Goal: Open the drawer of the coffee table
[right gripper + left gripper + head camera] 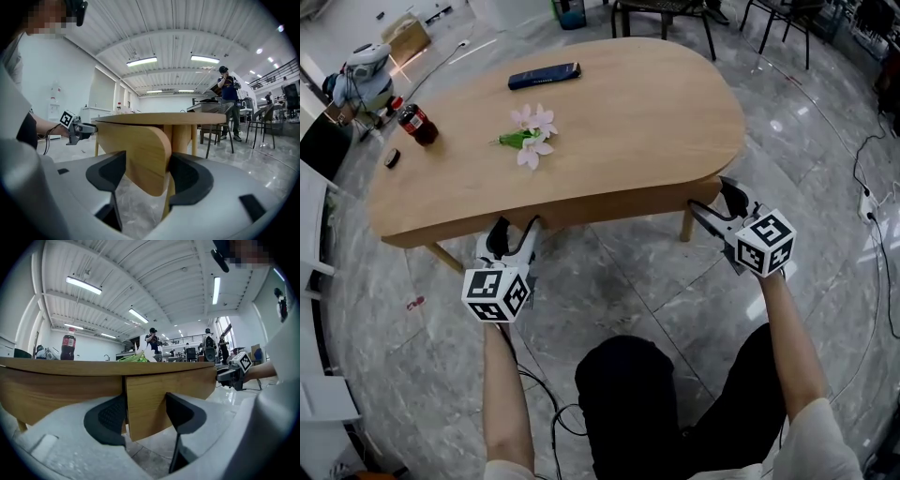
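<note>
Left gripper (515, 231), right gripper (711, 197): jaws apart, astride drawer front (150, 399) ends; pad clearance visible only in gripper views.

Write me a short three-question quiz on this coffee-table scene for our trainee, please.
1. True or false: the left gripper is shut tight.
2. Which of these stands on the oval light-wood coffee table? A: a white mug. B: a dark cola bottle with a red label. C: a stack of books.
3. What stands between the right gripper's open jaws?
Key: 1 false, its jaws stand apart with the light-wood drawer front between them; 2 B; 3 the drawer front's rounded end.
</note>
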The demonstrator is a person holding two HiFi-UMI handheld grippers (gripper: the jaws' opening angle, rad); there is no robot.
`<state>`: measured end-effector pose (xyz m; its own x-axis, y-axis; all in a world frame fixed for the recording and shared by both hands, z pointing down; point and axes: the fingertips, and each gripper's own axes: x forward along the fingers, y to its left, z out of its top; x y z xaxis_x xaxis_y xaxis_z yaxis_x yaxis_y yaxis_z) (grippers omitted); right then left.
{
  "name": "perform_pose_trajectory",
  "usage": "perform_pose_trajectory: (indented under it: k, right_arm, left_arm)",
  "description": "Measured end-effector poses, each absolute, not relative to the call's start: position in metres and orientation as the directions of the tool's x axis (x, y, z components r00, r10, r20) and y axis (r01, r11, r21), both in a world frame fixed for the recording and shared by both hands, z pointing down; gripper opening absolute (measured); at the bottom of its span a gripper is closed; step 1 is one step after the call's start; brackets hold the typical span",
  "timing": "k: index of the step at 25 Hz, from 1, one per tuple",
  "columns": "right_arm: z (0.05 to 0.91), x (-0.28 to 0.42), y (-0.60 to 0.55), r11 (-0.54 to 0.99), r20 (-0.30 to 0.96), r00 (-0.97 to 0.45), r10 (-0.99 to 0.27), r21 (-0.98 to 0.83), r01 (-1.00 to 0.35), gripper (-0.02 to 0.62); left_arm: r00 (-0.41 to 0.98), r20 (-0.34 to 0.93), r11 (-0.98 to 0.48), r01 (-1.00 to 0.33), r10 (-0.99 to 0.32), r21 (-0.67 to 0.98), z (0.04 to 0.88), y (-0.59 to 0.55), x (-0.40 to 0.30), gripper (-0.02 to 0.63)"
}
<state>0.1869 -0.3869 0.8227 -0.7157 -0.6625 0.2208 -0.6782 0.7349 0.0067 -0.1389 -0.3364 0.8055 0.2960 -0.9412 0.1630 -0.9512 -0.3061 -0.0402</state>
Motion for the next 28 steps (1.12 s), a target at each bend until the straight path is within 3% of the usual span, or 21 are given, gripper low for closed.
perform_pose_trajectory:
  k: [5,28]
  right_arm:
    - [0.822,0.187,-0.389,0.683,0.212,-0.665,-0.716,0.021,-0.73,0.28]
    - [0.819,0.203,-0.32,0.718,0.187,-0.705,-0.685,0.005,-0.696,0.264]
  left_arm:
    - [0.274,0.173,-0.284,-0.958,-0.946,-0.035,0.806,-0.336,-0.14,0.258]
    - [0.242,0.258,-0.256,-0.966,-0.936,-0.022,0.801,-0.264,-0.124,0.258]
